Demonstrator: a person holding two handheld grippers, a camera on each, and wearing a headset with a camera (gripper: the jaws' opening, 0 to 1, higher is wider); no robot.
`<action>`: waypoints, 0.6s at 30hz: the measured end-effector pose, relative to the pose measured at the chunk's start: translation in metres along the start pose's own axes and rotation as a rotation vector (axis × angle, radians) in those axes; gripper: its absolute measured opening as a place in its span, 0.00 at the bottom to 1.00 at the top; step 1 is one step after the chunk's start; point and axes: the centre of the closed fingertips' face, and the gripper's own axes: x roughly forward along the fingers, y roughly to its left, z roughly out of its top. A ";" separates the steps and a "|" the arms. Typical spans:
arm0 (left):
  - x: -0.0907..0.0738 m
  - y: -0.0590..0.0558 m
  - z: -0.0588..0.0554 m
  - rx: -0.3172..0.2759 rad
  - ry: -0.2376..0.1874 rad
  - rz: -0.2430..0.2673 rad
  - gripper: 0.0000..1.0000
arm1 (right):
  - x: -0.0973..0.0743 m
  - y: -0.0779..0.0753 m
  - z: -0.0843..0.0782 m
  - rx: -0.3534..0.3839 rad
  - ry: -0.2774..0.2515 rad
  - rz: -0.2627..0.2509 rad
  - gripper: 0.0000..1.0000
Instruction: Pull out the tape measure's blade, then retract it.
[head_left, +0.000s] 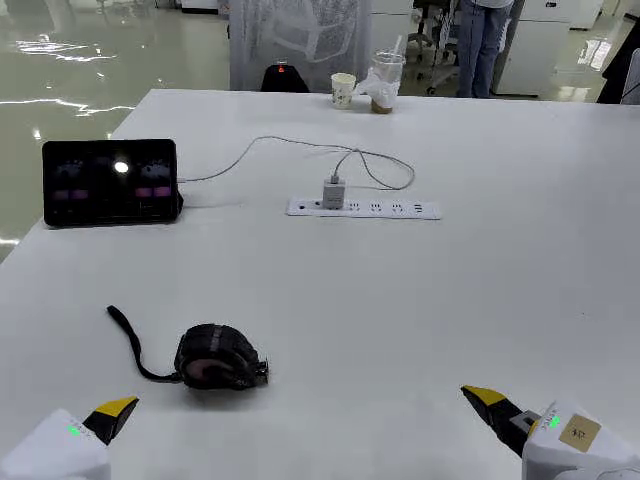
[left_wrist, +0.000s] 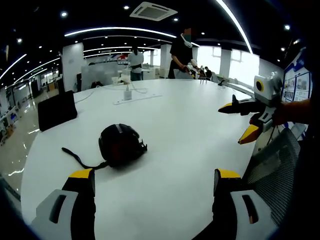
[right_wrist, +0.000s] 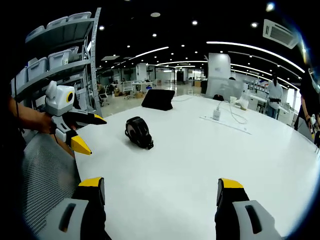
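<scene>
Open-plan office, glossy floor, ceiling strip lights. Large white tabletop (head_left: 500, 290).

Far edge: paper cup (head_left: 343, 89) beside a clear plastic cup (head_left: 386, 72). Mid-table: white power strip (head_left: 365, 208) with a charger (head_left: 333, 192) plugged in. The charger's cable (head_left: 250, 150) runs left to a dark tablet (head_left: 110, 182) standing near the left edge.

Tape measure (head_left: 217, 358): black case lying on the tabletop at the near left, well apart from the power strip. Blade wound in, its tip at the case mouth. Black wrist strap (head_left: 130, 340) trails off to the left of the case.

Left hand-held gripper (left_wrist: 155, 175): jaws spread wide, nothing between them. It hovers just short of the tape measure, which lies ahead and slightly left in the left gripper view. No contact.

Right hand-held gripper (right_wrist: 161, 183): jaws also spread, nothing held. It sits over bare tabletop at the near right, well apart from the tape measure.

Each gripper view also catches the other hand-held gripper, yellow-tipped jaws parted.
</scene>
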 end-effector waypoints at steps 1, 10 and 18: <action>0.000 0.000 0.000 -0.003 -0.002 -0.002 0.96 | 0.000 0.000 -0.001 0.003 0.002 0.000 0.93; -0.003 -0.007 0.003 -0.026 -0.022 -0.014 0.99 | -0.007 0.003 0.000 0.026 -0.012 -0.021 0.99; -0.004 -0.012 0.001 -0.030 -0.023 -0.025 0.99 | -0.010 0.002 0.000 0.032 -0.020 -0.034 0.99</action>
